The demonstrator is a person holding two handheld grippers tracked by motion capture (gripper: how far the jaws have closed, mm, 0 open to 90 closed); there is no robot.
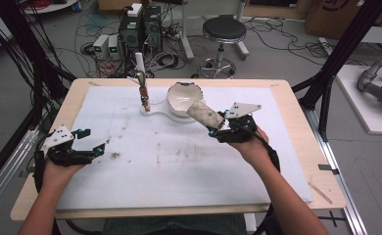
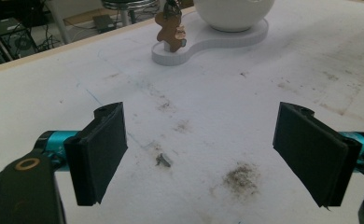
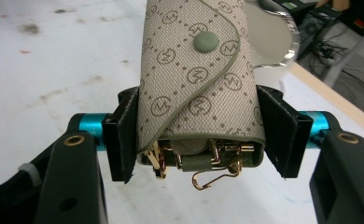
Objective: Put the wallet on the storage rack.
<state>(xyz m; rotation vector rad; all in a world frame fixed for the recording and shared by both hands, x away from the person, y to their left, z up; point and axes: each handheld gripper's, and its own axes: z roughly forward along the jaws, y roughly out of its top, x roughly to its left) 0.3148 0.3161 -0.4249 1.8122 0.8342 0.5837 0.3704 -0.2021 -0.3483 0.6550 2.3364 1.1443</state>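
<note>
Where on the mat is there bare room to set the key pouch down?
Free: the wide stained stretch of mat between left gripper and right gripper, which holds the key pouch. Crowded: the far edge, with bowl and white stand.

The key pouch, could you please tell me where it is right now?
The key pouch is clamped in the right hand-held gripper, held above the mat right of centre in the high view, its far end just in front of the white bowl.

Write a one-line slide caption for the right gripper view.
Right gripper clamps a beige monogram key pouch with a snap button, gold hooks dangling from its open end above the white mat.
</note>
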